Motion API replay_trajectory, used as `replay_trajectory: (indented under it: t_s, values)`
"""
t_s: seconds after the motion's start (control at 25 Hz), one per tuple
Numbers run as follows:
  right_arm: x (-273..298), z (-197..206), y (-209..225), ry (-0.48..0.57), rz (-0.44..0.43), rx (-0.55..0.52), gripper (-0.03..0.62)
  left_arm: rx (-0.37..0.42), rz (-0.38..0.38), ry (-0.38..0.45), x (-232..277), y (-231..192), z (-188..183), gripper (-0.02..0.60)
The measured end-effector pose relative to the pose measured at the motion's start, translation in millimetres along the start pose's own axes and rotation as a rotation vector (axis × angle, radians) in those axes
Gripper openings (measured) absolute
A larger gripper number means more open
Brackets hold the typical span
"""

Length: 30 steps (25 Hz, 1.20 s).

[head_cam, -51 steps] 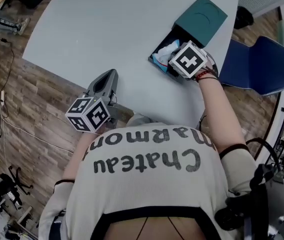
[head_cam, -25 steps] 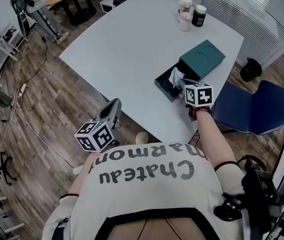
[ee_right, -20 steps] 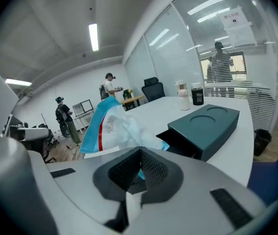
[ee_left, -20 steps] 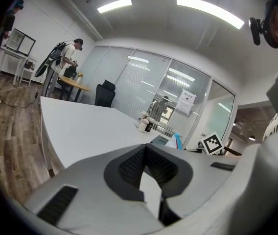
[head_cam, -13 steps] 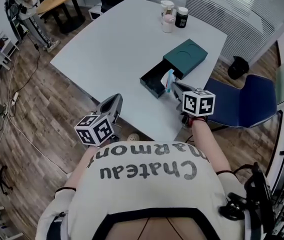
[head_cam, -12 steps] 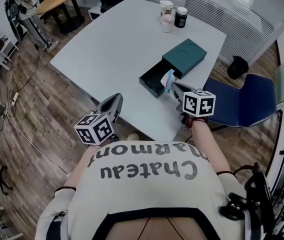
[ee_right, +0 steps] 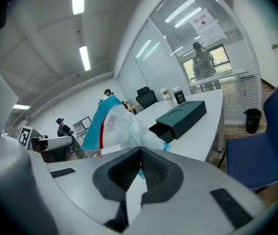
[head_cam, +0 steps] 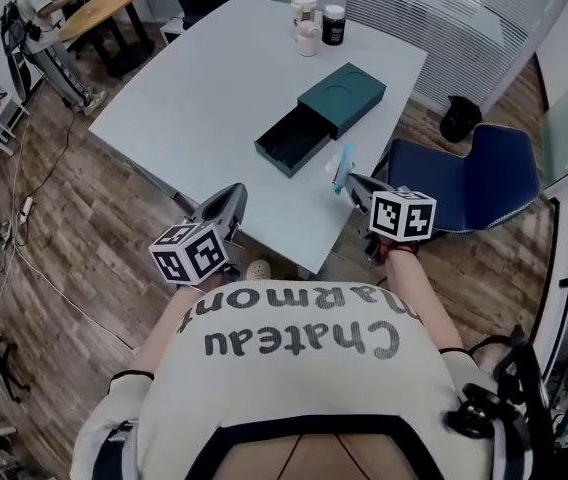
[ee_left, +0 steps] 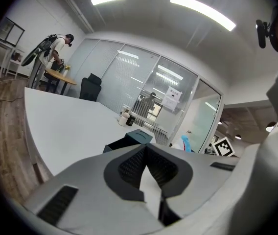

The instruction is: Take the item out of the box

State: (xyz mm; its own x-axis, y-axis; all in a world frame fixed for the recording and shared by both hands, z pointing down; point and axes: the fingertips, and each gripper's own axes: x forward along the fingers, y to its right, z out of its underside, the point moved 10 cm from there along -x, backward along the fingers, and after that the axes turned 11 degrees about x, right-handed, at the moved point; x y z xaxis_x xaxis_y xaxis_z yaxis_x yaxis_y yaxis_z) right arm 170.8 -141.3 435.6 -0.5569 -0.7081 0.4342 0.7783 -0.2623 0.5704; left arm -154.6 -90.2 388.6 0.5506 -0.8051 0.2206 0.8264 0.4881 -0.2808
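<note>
right tool (head_cam: 350,181) has lifted packet (head_cam: 341,163) clear of box (head_cam: 336,96)

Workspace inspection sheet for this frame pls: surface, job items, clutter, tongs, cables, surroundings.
Surface: white table.
Job's things: dark green box, drawer slid open; blue-and-white packet outside it, held up near the table's edge.
Clutter: jars at the far edge.
Tongs: right tongs shut on the packet; left tongs shut, nothing between them, off the table.
Cables: cable on the floor, left.
Surroundings: blue chair; person at another table.
</note>
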Motion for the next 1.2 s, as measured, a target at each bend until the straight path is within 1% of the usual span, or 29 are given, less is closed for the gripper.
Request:
replay_trajectory:
  t_s: [0.16, 0.4, 0.68, 0.8, 1.04, 1.2]
  values:
    - [-20, 9, 14, -0.010, 0.012, 0.020, 0.002, -0.003, -0.011, 0.000, -7, 18, 16, -0.009]
    - [-36, 23, 20, -0.028, 0.003, 0.012, 0.002, -0.028, -0.046, -0.006, -21, 28, 42, -0.009]
    - [-52, 33, 20, -0.054, 0.012, -0.046, 0.002, -0.050, -0.079, -0.029, -32, 38, 60, -0.009]
    - [-54, 38, 18, -0.054, 0.000, -0.064, 0.002, -0.048, -0.086, -0.045, -34, 37, 64, -0.009]
    - [-57, 45, 18, -0.067, -0.015, -0.057, 0.002, -0.047, -0.080, -0.078, -32, 38, 65, -0.009]
    - [-61, 49, 20, -0.070, -0.018, -0.054, 0.002, -0.040, -0.073, -0.085, -31, 42, 64, -0.009]
